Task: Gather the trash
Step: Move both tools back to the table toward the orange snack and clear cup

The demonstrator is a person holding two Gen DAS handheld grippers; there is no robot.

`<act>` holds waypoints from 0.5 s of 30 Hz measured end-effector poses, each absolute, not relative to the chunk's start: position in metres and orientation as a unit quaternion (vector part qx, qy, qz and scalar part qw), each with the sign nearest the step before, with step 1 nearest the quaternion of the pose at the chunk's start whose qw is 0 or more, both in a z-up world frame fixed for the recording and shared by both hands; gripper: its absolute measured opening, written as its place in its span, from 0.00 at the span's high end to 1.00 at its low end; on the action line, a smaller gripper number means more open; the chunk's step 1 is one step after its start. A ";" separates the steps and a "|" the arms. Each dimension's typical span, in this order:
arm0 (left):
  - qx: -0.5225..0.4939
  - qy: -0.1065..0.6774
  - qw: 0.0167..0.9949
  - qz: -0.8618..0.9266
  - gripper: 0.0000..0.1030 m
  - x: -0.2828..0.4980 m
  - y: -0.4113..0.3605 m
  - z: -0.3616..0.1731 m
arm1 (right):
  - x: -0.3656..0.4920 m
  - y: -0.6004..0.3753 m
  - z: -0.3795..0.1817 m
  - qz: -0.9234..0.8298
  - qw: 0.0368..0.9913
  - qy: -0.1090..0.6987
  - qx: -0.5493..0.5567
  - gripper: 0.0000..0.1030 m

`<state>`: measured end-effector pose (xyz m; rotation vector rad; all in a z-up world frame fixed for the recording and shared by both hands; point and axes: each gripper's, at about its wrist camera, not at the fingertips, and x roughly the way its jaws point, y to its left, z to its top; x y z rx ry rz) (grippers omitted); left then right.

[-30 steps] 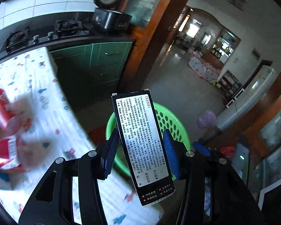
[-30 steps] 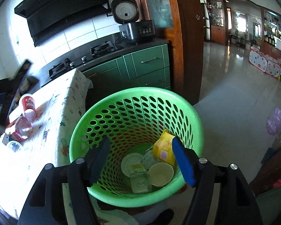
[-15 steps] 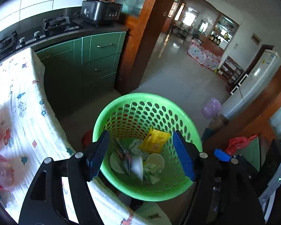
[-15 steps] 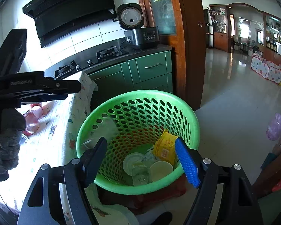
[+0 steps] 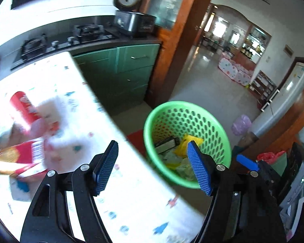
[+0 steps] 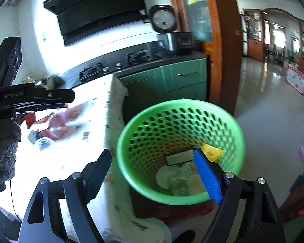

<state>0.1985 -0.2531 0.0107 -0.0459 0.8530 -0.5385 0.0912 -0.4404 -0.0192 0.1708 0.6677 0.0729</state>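
Left wrist view: left gripper empty, jaws spread wide, nothing between pads, poised over near table edge. Right gripper likewise empty, jaws opening, nothing between them, straddling tablecloth edge and green basket.

Remaining trash noted on table, well apart from either gripper: red snack bag, red tube can behind it, pink plastic cup lying on its side.

Bag judged light, soft and crinkly, likely slippery; best pinched at a flat seam or corner. Can judged light and stiff but prone to rolling; best taken across mid-body. Cup judged thin, easily crushed; best taken at rim.

Basket beside table end, below table top, already holding black box and wrappers. Open floor beyond; green cabinets farther back.
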 end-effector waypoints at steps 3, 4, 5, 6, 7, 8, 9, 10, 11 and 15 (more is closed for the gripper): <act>-0.028 0.405 0.882 -0.238 0.32 0.190 -0.223 0.014 | 0.094 -0.420 -0.017 0.057 0.939 0.329 0.079 0.18; -0.029 0.403 0.886 -0.229 0.32 0.188 -0.212 0.015 | 0.096 -0.409 -0.016 0.069 0.938 0.330 0.076 0.18; -0.031 0.400 0.889 -0.221 0.32 0.184 -0.200 0.016 | 0.098 -0.402 -0.016 0.079 0.937 0.332 0.074 0.17; -0.032 0.399 0.891 -0.215 0.32 0.182 -0.190 0.016 | 0.100 -0.395 -0.016 0.087 0.936 0.333 0.071 0.17; -0.034 0.400 0.893 -0.204 0.31 0.180 -0.178 0.016 | 0.102 -0.387 -0.015 0.097 0.935 0.334 0.067 0.17; -0.037 0.400 0.895 -0.195 0.31 0.180 -0.167 0.016 | 0.104 -0.376 -0.015 0.108 0.934 0.335 0.060 0.17; -0.042 0.401 0.896 -0.186 0.31 0.179 -0.155 0.016 | 0.106 -0.368 -0.015 0.116 0.933 0.336 0.055 0.16; -0.049 0.402 0.897 -0.177 0.31 0.177 -0.141 0.015 | 0.109 -0.356 -0.015 0.129 0.931 0.338 0.047 0.16; -0.053 0.403 0.898 -0.168 0.31 0.176 -0.131 0.014 | 0.110 -0.350 -0.016 0.136 0.930 0.339 0.043 0.15; -0.064 0.404 0.901 -0.141 0.31 0.171 -0.093 0.010 | 0.121 -0.311 -0.019 0.183 0.919 0.349 0.024 0.15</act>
